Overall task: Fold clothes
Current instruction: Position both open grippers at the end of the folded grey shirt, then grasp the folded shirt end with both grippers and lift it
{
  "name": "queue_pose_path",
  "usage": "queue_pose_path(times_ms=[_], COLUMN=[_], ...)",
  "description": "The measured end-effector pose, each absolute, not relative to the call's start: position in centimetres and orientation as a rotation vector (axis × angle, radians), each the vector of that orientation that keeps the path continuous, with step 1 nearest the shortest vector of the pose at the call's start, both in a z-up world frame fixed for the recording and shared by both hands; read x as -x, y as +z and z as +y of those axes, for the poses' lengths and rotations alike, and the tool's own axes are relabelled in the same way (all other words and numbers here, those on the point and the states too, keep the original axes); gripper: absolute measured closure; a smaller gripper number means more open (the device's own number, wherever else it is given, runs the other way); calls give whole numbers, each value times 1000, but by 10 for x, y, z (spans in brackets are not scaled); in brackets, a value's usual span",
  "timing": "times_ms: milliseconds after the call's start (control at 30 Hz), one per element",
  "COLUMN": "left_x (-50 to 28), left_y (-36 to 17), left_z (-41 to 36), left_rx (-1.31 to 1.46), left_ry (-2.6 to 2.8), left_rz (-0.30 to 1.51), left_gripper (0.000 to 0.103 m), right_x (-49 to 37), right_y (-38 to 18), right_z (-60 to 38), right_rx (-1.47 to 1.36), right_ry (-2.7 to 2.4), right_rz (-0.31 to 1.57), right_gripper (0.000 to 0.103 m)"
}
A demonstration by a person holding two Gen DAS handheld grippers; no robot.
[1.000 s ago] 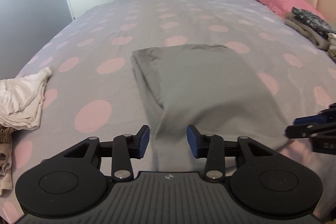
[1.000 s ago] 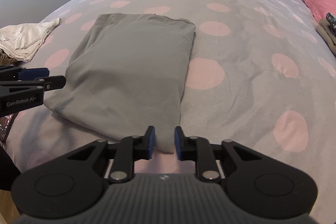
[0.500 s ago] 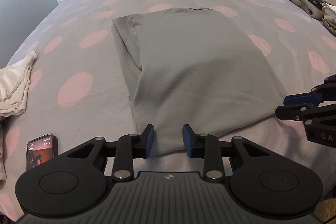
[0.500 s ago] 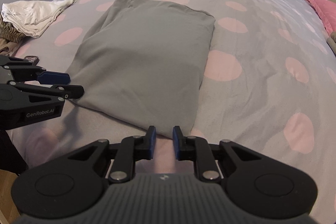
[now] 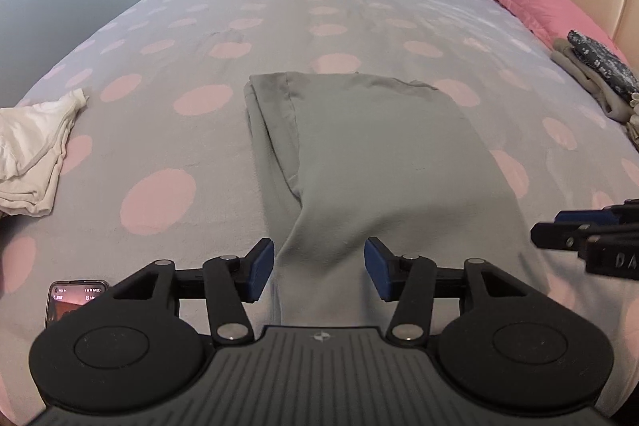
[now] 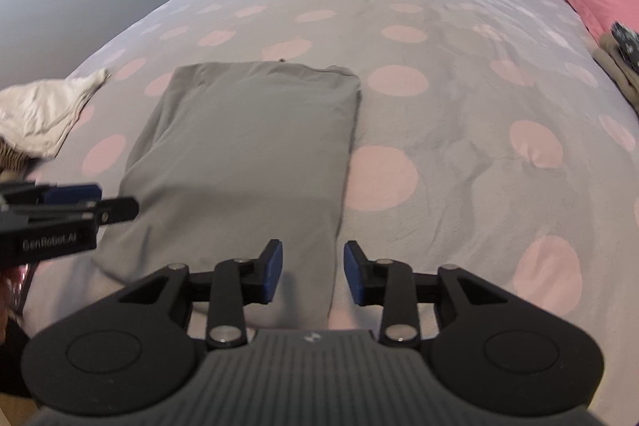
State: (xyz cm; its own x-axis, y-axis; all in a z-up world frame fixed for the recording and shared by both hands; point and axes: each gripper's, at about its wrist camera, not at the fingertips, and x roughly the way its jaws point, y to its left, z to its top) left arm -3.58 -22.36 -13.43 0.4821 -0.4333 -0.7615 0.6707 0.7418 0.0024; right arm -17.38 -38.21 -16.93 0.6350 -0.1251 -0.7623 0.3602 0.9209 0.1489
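A grey garment [image 5: 379, 154], folded into a long rectangle, lies flat on the bed; it also shows in the right wrist view [image 6: 247, 154]. My left gripper [image 5: 319, 266] is open, its jaws standing to either side of the garment's near left edge. My right gripper [image 6: 313, 272] is open over the garment's near right corner. Neither holds cloth. The right gripper also shows at the right edge of the left wrist view [image 5: 591, 238], and the left gripper at the left of the right wrist view [image 6: 68, 214].
The bed [image 5: 319, 6] has a lilac cover with pink dots. White crumpled clothes [image 5: 32, 150] lie at the left. A phone [image 5: 68, 302] lies at the near left. A stack of folded clothes [image 5: 595, 74] and a pink pillow [image 5: 531, 2] are at the right.
Both grippers have opened wider, from nearly closed jaws to clearly open. Both have dropped lower and closer over the garment's near edge. The garment lies as before.
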Motion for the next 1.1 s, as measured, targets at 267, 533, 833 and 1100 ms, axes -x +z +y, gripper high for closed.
queue_pose_path(times_ms=[267,533,833,1100], left_x=[-1,-36,-82,-88], left_y=[-129,-138,-162,-173], left_z=[-223,-230,-230,-248], left_rx=[-203,-69,91,10], left_ry=[-610,-571,-603,-664], left_rz=[837,870,970,945], left_gripper=[45,34,34,30], right_x=[151,123,105,81], right_y=[-174,-178,-195,-212], right_z=[-405,-421,-452,-454], right_rx=[-395,-395,-525,-588], right_ry=[-309,-315,-295,-229], right_rz=[831,799,764,750], right_gripper=[54,40,38,37])
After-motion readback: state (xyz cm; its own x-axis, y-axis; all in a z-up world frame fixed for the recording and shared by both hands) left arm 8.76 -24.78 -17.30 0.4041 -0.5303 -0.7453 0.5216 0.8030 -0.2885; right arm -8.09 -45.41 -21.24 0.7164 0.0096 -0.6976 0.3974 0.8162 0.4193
